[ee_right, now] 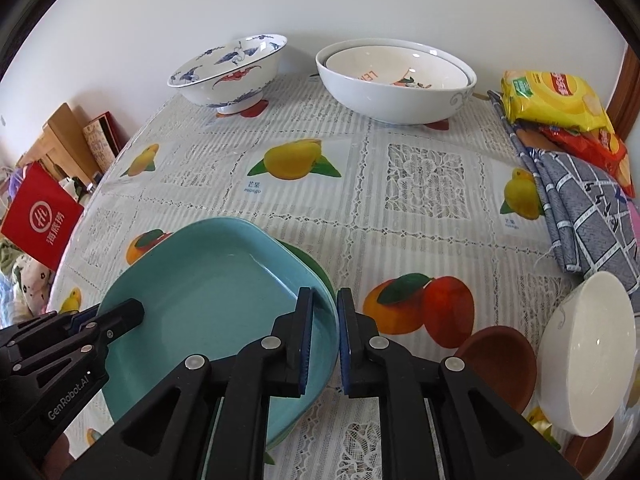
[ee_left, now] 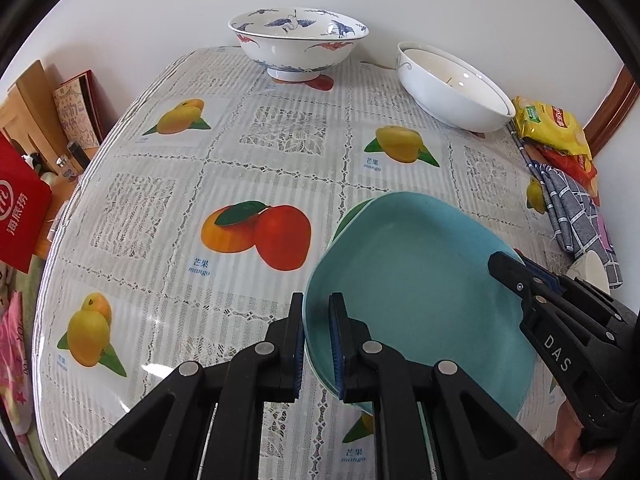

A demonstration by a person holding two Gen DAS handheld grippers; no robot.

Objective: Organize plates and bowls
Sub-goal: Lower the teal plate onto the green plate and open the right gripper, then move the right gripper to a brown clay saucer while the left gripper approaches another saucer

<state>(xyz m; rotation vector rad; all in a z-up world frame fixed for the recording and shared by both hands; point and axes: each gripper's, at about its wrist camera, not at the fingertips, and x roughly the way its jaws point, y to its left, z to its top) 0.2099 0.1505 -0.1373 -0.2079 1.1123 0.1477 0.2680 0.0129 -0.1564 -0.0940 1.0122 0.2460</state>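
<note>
Both grippers clamp opposite rims of the teal square plate (ee_left: 408, 280), left gripper (ee_left: 317, 344) low centre, right gripper (ee_right: 325, 340), over a green plate (ee_right: 312, 264); next: lower level, then release.

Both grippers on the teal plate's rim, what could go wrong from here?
1. Left gripper and right gripper pinch only thin rims of the square teal ceramic plate; it may slip.
2. The green plate beneath could get dragged.
3. The white bowl on brown saucers sits near.
</note>
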